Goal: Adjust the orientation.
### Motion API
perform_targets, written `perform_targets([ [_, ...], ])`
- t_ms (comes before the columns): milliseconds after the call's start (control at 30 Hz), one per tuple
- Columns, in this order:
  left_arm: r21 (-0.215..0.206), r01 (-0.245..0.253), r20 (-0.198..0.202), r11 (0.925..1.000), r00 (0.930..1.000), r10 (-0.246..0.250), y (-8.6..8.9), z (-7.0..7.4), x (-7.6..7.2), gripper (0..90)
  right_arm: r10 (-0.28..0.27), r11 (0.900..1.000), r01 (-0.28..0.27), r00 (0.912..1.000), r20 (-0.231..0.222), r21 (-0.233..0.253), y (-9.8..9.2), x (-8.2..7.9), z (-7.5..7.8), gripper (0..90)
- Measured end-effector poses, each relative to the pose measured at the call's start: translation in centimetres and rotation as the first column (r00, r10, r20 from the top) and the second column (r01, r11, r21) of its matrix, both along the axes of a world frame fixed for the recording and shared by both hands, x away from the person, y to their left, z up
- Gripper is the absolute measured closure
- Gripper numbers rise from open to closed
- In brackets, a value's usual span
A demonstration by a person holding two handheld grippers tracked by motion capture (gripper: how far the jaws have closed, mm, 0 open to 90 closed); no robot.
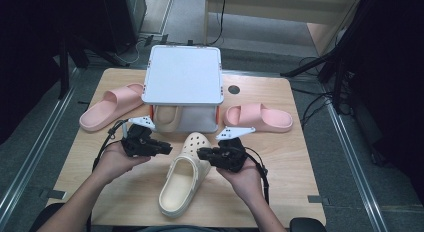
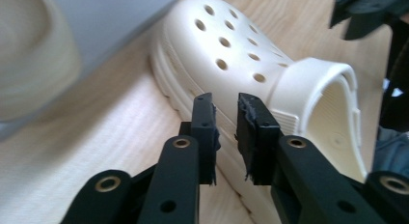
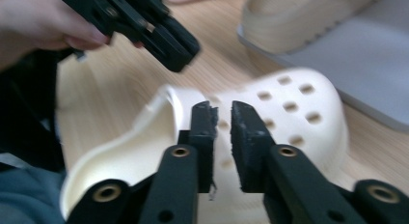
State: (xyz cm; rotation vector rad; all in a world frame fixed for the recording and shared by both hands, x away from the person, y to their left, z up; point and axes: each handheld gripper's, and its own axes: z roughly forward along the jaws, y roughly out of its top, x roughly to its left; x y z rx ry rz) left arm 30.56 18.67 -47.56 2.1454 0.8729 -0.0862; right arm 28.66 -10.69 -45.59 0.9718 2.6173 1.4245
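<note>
The left gripper and right gripper flank the cream clog at the frame's lower centre. Their fingers stand slightly parted (grasping nothing). An uneven squeeze could push it sideways.

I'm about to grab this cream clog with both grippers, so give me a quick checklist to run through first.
1. Cream clog flat on the table, sole down: ok.
2. Left gripper beside the clog's left side, jaws slightly apart, nothing between them: ok.
3. Right gripper at the clog's right side, jaws slightly apart: ok.
4. Jaws wide enough for the clog's wall: not ok.
5. Matching clog already on the rack's lower shelf: ok.
6. Room left beside it: cannot tell.
</note>
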Motion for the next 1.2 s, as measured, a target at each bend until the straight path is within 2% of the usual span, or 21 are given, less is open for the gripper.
perform_targets([
  [33,0.006,0.002,-0.003,1.0,1.0,-0.002,-0.2,-0.3,-0.2,78.3,-0.017,1.0,0.017,0.9999,0.001,-0.011,-0.3,-0.2,-0.4,85.4],
  [67,0.035,0.015,-0.015,0.9993,0.9998,-0.015,-0.7,-0.8,-0.5,78.4,-0.034,0.999,0.034,0.9994,0.0,-0.027,-0.6,-0.4,-0.9,86.7],
  [100,0.035,0.015,-0.015,0.9993,0.9998,-0.015,-0.7,-0.8,-0.5,78.4,-0.034,0.999,0.034,0.9994,0.0,-0.027,-0.6,-0.4,-0.9,86.7],
  [133,0.054,0.023,-0.019,0.9983,0.9996,-0.022,-1.0,-1.2,-0.5,78.4,-0.045,0.999,0.045,0.999,-0.005,-0.031,-0.7,-0.5,-1.3,87.2],
  [167,0.057,0.024,-0.029,0.9981,0.9993,-0.022,-1.2,-1.4,-0.4,78.3,-0.065,0.997,0.064,0.9979,-0.01,-0.052,-0.8,-0.5,-2.1,87.2],
  [233,0.056,0.02,-0.032,0.9982,0.9993,-0.019,-1.3,-1.5,-0.3,78.3,-0.07,0.996,0.069,0.9973,-0.02,-0.059,-0.8,-0.5,-2.4,86.7],
  [267,0.05,0.019,-0.04,0.9986,0.999,-0.017,-1.5,-1.8,0.0,78.3,-0.085,0.993,0.081,0.9957,-0.039,-0.091,-0.8,-0.1,-3.4,86.8],
  [300,0.052,0.017,-0.039,0.9985,0.9991,-0.015,-1.7,-1.8,0.0,78.5,-0.091,0.991,0.085,0.9945,-0.053,-0.102,-0.7,0.1,-3.7,86.9],
  [400,0.054,0.008,-0.038,0.9985,0.9993,-0.006,-1.7,-1.9,0.1,80.0,-0.1,0.99,0.092,0.9918,-0.08,-0.104,-0.6,0.3,-4.2,87.3],
  [700,0.056,-0.025,-0.02,0.9981,0.9994,0.027,-2.0,-1.9,0.3,81.6,-0.117,0.989,0.11,0.9911,-0.063,-0.101,-0.4,0.5,-4.2,87.4],
  [967,0.016,-0.05,-0.023,0.9986,0.9984,0.051,-2.1,-1.8,0.5,82.5,-0.139,0.986,0.135,0.9894,-0.042,-0.098,-0.2,1.3,-4.2,88.0],
  [1200,0.013,-0.068,0.005,0.9976,0.9977,0.068,-2.6,-1.7,0.8,82.4,-0.166,0.982,0.163,0.9859,-0.022,-0.092,-0.1,2.5,-3.9,89.6],
])
